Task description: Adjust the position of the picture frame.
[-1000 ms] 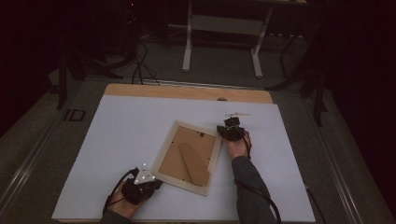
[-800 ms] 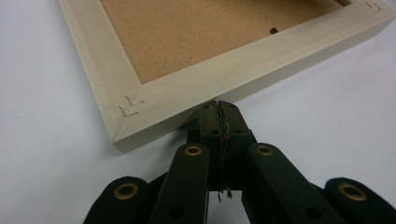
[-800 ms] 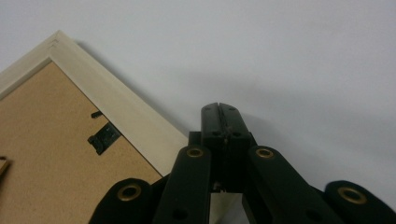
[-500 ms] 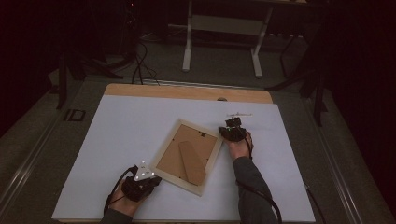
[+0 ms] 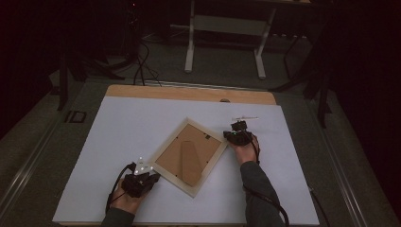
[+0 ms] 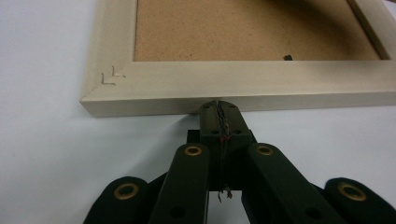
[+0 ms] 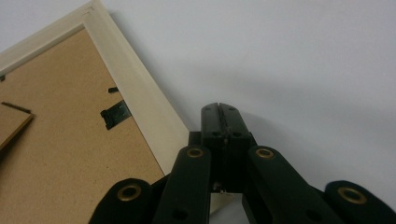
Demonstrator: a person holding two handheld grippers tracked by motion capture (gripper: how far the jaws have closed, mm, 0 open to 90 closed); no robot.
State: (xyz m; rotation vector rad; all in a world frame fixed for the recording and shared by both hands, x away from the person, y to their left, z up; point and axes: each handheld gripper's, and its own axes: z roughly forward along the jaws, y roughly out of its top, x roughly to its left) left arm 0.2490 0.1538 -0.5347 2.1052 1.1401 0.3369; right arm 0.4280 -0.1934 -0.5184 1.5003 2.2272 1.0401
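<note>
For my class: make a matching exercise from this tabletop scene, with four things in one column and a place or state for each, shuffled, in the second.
Things:
1. picture frame
2. left gripper
3. right gripper
4. white sheet

Places or states:
A. jaws shut, tips at the frame's outer edge near a stapled corner
B. covers most of the tabletop
C. lies back side up, turned at an angle
D. jaws shut, over bare sheet beside the frame's edge

Pairs: 1-C, 2-A, 3-D, 4-B
</note>
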